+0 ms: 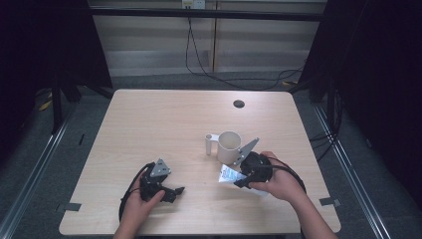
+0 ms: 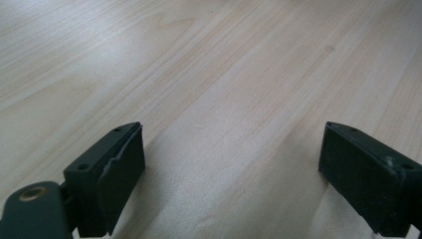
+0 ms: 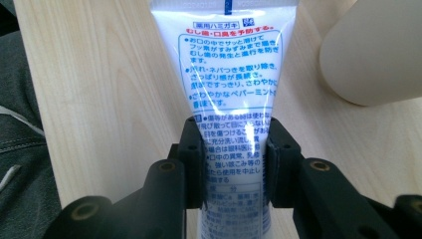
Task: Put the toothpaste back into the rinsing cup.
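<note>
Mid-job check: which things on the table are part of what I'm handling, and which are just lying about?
In the job:
- toothpaste tube, clamped in the right gripper
- cream mug, right beside the tube

Lying about:
- small white cylinder, left of the mug
- left gripper, open over bare table

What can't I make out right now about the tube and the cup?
- Tube: both ends cut off by the right gripper view's edges; cap hidden.
- Tube in the high view: print too small, far part behind the right gripper.
- Cup: cropped at the corner; inside hidden.
</note>
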Demonstrator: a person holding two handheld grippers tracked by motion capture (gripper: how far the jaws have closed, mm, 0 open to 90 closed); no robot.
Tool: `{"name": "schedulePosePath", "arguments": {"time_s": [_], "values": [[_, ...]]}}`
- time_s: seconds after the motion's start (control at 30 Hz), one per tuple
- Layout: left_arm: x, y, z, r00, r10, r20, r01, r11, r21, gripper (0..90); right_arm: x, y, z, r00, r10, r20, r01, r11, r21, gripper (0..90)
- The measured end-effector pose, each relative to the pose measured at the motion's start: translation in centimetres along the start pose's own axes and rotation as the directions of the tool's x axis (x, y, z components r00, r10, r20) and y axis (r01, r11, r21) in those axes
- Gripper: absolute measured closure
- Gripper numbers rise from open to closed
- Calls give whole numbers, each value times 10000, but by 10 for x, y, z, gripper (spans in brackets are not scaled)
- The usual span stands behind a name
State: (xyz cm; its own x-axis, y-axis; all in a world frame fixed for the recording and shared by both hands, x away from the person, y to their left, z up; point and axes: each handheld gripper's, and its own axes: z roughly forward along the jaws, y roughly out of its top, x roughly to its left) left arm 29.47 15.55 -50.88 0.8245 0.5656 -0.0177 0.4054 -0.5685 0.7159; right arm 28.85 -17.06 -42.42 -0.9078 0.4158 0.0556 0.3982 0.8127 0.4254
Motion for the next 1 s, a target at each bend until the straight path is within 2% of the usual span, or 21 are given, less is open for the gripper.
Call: {"name": "schedulePosePath", "arguments": {"time_s": [0.1, 0.27, 0.5, 0.67, 0.9, 1.0], "values": [[0, 0, 0, 10000, 0, 0, 0, 10000, -4, 109, -1, -1, -4, 10000, -25, 15, 26, 9998, -179, 673], [0, 0, 0, 10000, 12, -1, -12, 10000, 5, 109, -4, -8, -15, 9997, 231, -67, -235, 9964, -815, 672], [0, 0, 0, 10000, -10, -3, 10, 10000, -11, 109, -6, -13, -26, 9994, 351, -24, -352, 9934, -1091, 671], [0, 0, 0, 10000, 4, -4, -4, 10000, 3, 109, -10, -20, -38, 9990, 454, 33, -443, 9862, -1594, 670], [0, 0, 0, 10000, 15, -4, -15, 10000, 9, 109, -9, -21, -42, 9986, 531, -88, -538, 9798, -1925, 670], [0, 0, 0, 10000, 17, -3, -17, 10000, 7, 109, -9, -20, -44, 9984, 561, -44, -557, 9741, -2192, 669]]}}
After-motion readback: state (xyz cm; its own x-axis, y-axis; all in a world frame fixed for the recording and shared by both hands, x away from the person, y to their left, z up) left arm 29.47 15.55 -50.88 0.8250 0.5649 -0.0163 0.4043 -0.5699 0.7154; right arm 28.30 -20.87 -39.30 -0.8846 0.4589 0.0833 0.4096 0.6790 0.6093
